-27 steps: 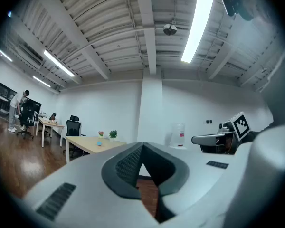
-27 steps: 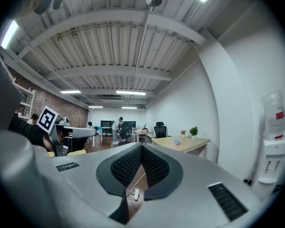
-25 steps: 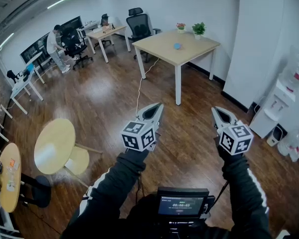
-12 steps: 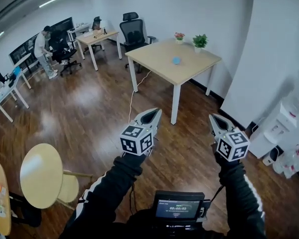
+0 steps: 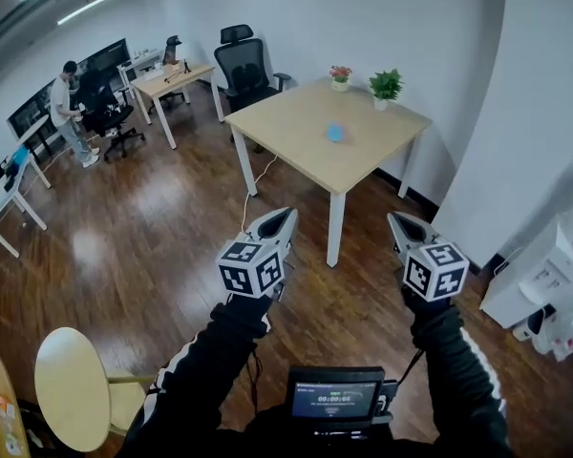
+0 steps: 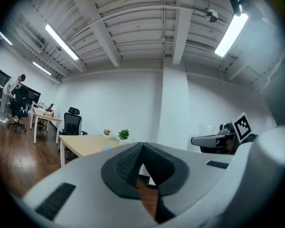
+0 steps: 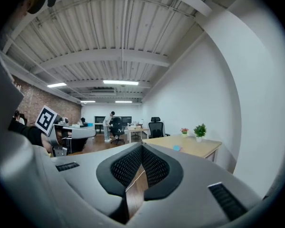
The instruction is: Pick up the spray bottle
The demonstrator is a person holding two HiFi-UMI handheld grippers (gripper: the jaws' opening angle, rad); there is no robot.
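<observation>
Left tool (image 5: 283,216): jaws fully together, nothing between them. Right tool (image 5: 398,220): same, closed and empty. Both are held level, side by side with a gap between, above the wood floor (image 5: 153,208). They point toward the light wooden counter (image 5: 286,127) that stands by the white wall. A small blue item (image 5: 335,133) sits on the counter roughly mid-top. It's too small to tell whether it's the spray bottle, and it's well apart from both tools. Two potted plants stand at the counter's far edge near the wall: a pink-flowered one (image 5: 340,75) and a green one (image 5: 387,85), near each other, not touching. A cable (image 5: 252,187) drops from the counter's left side to the floor. A black office chair (image 5: 241,63) stands just behind the counter's far-left corner. A person (image 5: 65,103) stands at far left by some dark monitors. A small screen unit (image 5: 336,399) shows at the bottom of the head view, between the two dark sleeves.
</observation>
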